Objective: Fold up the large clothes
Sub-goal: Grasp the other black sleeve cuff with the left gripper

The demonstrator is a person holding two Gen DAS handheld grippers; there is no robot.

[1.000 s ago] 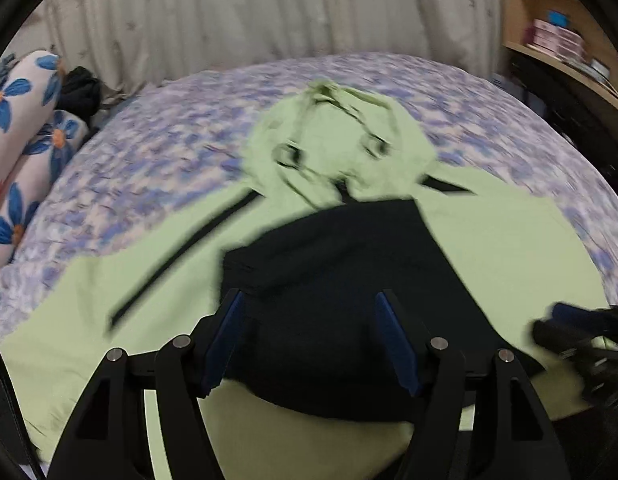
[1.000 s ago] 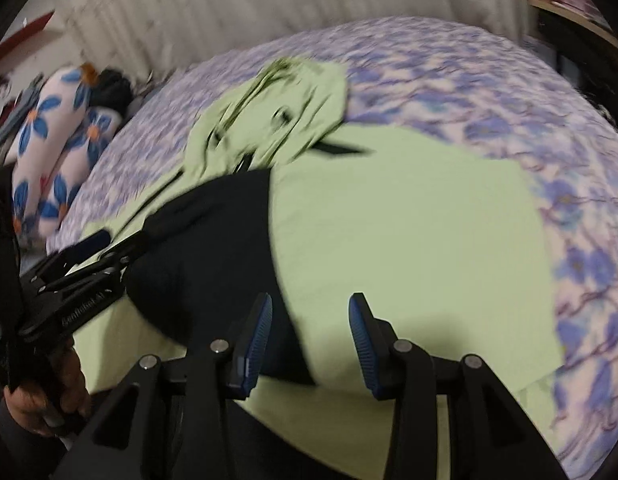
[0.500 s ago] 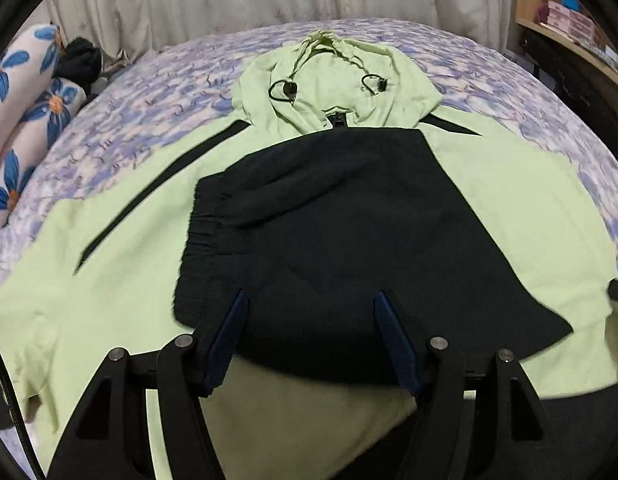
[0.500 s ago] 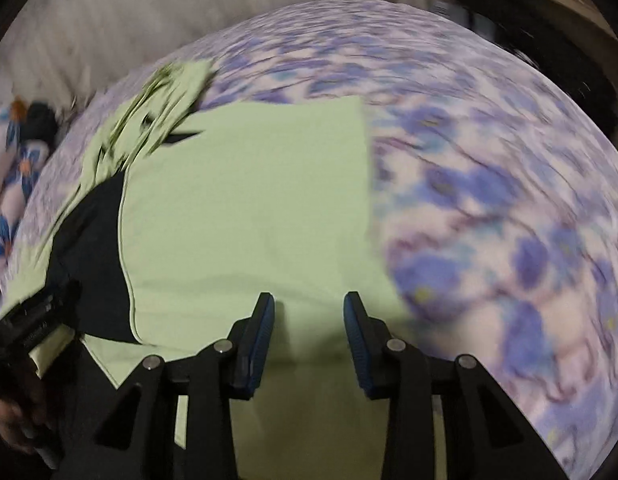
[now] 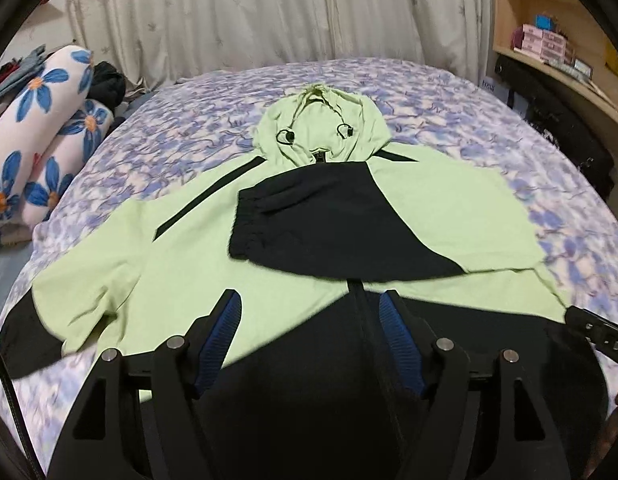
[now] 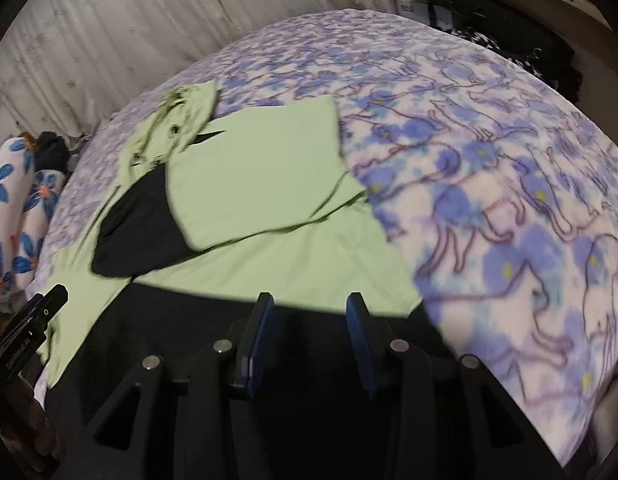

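Observation:
A light green and black hooded jacket (image 5: 181, 256) lies front up on the bed, hood (image 5: 321, 128) at the far end. Its right sleeve is folded across the chest, black cuff (image 5: 249, 216) near the middle. The left sleeve (image 5: 49, 320) lies spread out to the side. My left gripper (image 5: 311, 328) is open and empty over the black lower hem (image 5: 309, 400). My right gripper (image 6: 307, 332) is open and empty over the hem's right part (image 6: 269, 420), near the jacket's (image 6: 261, 184) right edge. Each gripper shows at the edge of the other's view.
The bed has a purple floral cover (image 5: 569, 208), also in the right wrist view (image 6: 509, 160). Floral pillows (image 5: 41, 128) and dark clothes lie at the far left. A curtain (image 5: 269, 12) hangs behind. A wooden shelf (image 5: 549, 40) stands at the right.
Both grippers have pulled back toward the jacket's bottom hem. The right sleeve now lies folded across the chest, released. The right view swung right, then back over the hem.

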